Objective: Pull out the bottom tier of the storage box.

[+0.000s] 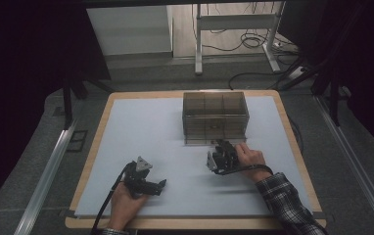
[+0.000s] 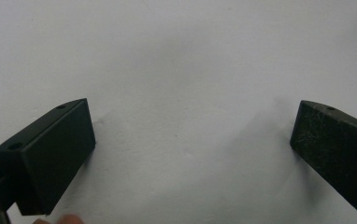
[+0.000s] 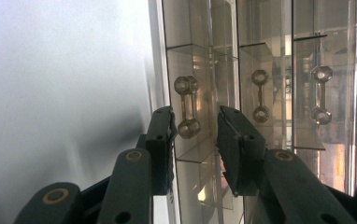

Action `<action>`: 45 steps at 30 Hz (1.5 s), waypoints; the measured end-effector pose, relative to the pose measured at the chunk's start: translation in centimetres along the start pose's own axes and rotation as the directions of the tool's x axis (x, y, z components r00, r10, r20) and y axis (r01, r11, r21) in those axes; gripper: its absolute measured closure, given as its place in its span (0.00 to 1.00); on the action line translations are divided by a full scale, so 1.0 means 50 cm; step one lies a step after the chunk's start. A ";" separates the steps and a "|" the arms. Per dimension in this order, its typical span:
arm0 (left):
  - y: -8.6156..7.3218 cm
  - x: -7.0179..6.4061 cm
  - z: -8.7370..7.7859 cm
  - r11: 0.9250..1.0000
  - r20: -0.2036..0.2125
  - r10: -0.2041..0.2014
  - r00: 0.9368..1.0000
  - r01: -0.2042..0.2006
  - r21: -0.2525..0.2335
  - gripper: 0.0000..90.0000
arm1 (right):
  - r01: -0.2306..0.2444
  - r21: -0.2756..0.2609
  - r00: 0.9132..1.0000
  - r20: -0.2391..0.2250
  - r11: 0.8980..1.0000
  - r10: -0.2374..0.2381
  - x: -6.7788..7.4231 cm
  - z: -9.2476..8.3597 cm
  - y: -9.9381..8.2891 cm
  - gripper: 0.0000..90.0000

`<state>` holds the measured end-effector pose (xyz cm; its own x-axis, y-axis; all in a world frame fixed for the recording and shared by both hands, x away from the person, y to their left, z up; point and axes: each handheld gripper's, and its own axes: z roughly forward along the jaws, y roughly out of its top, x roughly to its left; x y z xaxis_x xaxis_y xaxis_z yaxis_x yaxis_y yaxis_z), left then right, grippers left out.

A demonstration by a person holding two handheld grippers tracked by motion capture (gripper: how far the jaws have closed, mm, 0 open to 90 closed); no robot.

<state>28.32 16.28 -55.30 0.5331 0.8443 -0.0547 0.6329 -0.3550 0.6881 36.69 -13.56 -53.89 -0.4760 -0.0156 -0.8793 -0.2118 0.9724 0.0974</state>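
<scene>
So there's a white mat (image 1: 141, 132) with a smoky clear drawer box (image 1: 215, 116) at its far side. Right gripper (image 3: 195, 128) is up against the box front, jaws parted around a drawer handle (image 3: 187, 106), not clamped. Left gripper (image 2: 193, 140) rests well short of the box, jaws wide apart, pointing down at bare mat.

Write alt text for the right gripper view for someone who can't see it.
The right gripper, jaws open, reaches toward a clear knobbed handle on the front of a smoky transparent drawer cabinet; the picture is turned sideways. Two more drawer handles sit beyond, and the pale tabletop lies alongside.
</scene>
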 end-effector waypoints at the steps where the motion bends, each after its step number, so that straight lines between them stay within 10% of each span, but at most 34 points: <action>1: 0.000 0.000 0.000 1.000 0.000 0.000 1.000 0.000 0.000 0.00 | -0.021 -0.014 1.000 -0.015 1.000 0.020 -0.001 0.000 -0.001 0.73; 21: 0.000 0.000 0.000 1.000 0.000 0.001 1.000 -0.001 0.001 0.00 | -0.157 -0.055 0.972 -0.187 0.986 0.145 -0.061 -0.011 -0.019 0.64; 38: 0.000 0.001 0.000 1.000 0.000 0.005 1.000 -0.005 0.004 0.00 | -0.291 -0.082 0.885 -0.400 0.953 0.236 -0.119 -0.005 -0.044 0.62; 45: 0.000 0.001 0.000 1.000 0.001 0.005 1.000 -0.005 0.004 0.00 | -0.350 -0.073 0.833 -0.480 0.934 0.275 -0.147 0.004 -0.066 0.63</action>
<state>28.33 16.31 -55.28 0.5365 0.8423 -0.0522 0.6325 -0.3604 0.6856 41.06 -16.61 -47.83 -0.8643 0.1430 -0.4821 -0.0933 0.8965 0.4331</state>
